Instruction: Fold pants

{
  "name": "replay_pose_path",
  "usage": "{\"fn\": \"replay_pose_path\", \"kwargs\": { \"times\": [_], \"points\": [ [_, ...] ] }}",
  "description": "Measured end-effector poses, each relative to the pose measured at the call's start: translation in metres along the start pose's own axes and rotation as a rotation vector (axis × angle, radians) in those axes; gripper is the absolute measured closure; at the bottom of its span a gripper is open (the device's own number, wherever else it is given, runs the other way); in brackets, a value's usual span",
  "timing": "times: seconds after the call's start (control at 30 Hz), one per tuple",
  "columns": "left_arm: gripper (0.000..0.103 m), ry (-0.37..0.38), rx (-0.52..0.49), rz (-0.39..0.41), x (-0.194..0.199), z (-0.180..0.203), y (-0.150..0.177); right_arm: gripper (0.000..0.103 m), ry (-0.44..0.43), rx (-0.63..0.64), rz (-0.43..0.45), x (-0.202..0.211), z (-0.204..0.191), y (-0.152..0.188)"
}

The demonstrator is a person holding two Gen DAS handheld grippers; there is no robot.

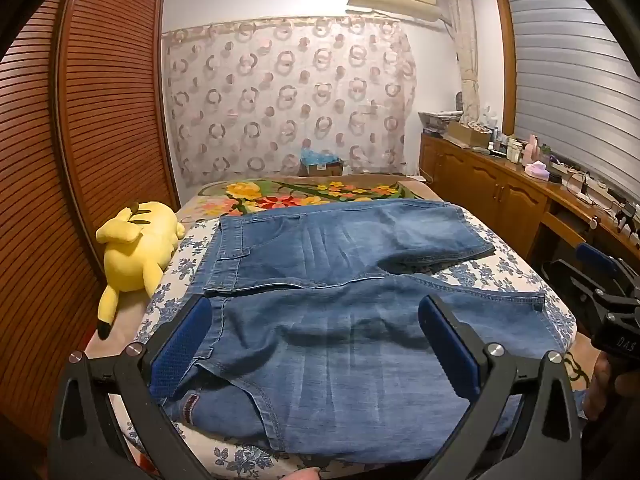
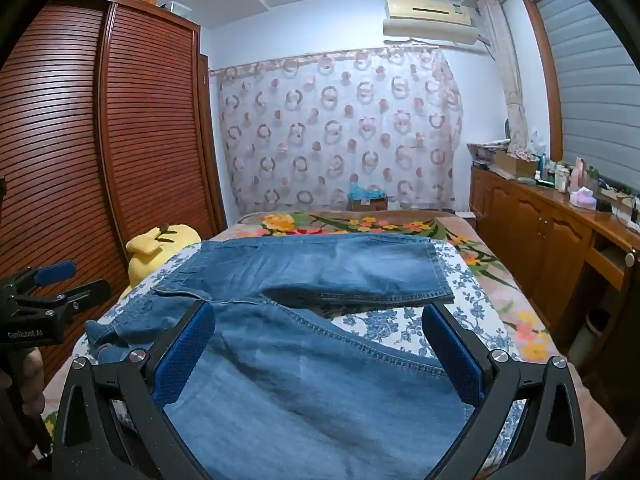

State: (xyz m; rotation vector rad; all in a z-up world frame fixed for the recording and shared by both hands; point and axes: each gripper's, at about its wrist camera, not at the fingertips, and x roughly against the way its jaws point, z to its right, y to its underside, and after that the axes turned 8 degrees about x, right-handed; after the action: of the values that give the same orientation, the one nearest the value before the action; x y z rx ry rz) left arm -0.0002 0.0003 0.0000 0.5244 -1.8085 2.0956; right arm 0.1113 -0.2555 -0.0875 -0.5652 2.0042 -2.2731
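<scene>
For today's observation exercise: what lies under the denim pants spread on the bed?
Under the denim pants a white sheet with blue flowers shows around their edges, lying over a floral blanket. What sits beneath the pants' middle is covered by the denim.

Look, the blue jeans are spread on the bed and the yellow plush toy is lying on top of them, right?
Not quite. The blue jeans are spread on the bed, but the yellow plush toy lies beside them, near the waistband end, not on top. The left wrist view shows this.
</scene>
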Motion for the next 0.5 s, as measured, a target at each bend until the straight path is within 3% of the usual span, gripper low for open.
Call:
{"fn": "replay_pose_path", "kwargs": {
  "times": [0.5],
  "points": [
    [0.0, -0.006, -0.011, -0.004, -0.0003, 0.0002, -0.0002, 0.0, 0.003, -0.012, 0.0, 0.001, 0.0024, -0.0001]
  ]
}}
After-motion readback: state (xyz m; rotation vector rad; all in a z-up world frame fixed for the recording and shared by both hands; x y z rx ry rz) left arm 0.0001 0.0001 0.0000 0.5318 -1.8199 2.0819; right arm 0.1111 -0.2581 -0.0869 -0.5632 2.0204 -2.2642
